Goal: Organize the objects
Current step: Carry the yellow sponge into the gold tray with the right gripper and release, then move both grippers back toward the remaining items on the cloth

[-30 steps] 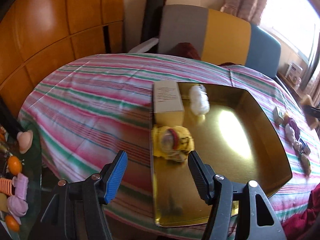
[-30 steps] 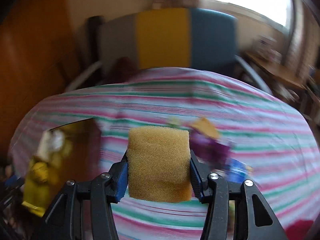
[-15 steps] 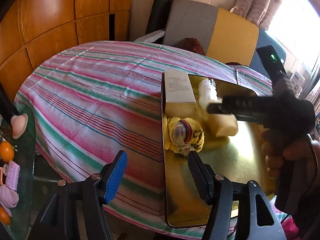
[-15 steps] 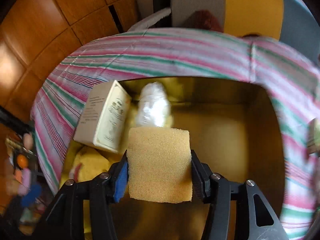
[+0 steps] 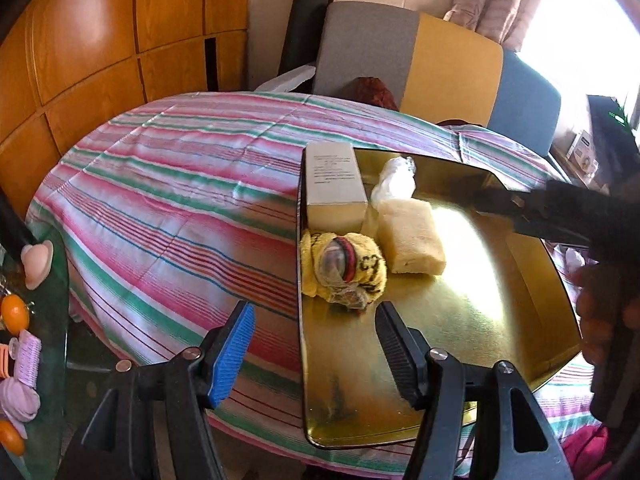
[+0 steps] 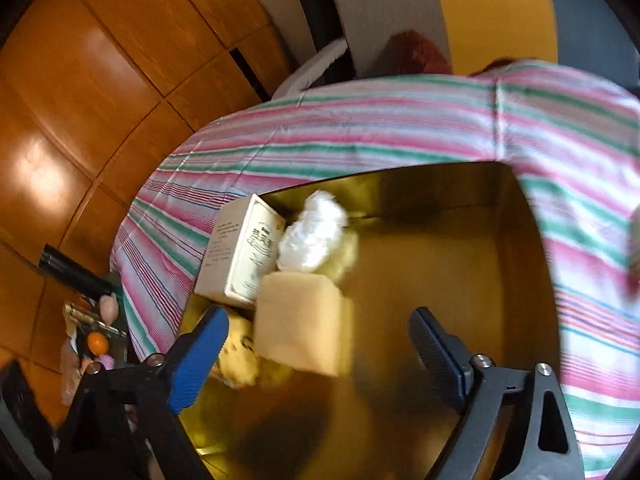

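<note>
A round table was recorded, covered by a striped tablecloth (image 5: 172,184) in pink, green and white. Behind it a chair (image 5: 420,64) with grey, yellow and blue back panels was noted, against a wall of wooden panels (image 5: 100,40).

On the cloth, toward the right of the left wrist view, a gold tray (image 5: 472,320) with low walls was set. Four items were held in its left portion. A cream carton (image 5: 334,184) was laid along the left wall. A yellow sponge (image 5: 410,236) was laid flat on the tray floor, just beside the carton and touching a white crumpled plastic bag (image 5: 394,178) behind it. A yellow cloth bundle (image 5: 344,268) was placed in front of the carton, near the sponge.

The right gripper (image 6: 316,344) was held over the tray, its jaws spread wide with the sponge (image 6: 300,328) lying loose below and between them, gripped by neither. The left gripper (image 5: 314,344) was held at the tray's near left edge, jaws likewise spread and nothing between them.

On a glass side surface (image 5: 52,320) at far left, small pink and orange objects were seen.
</note>
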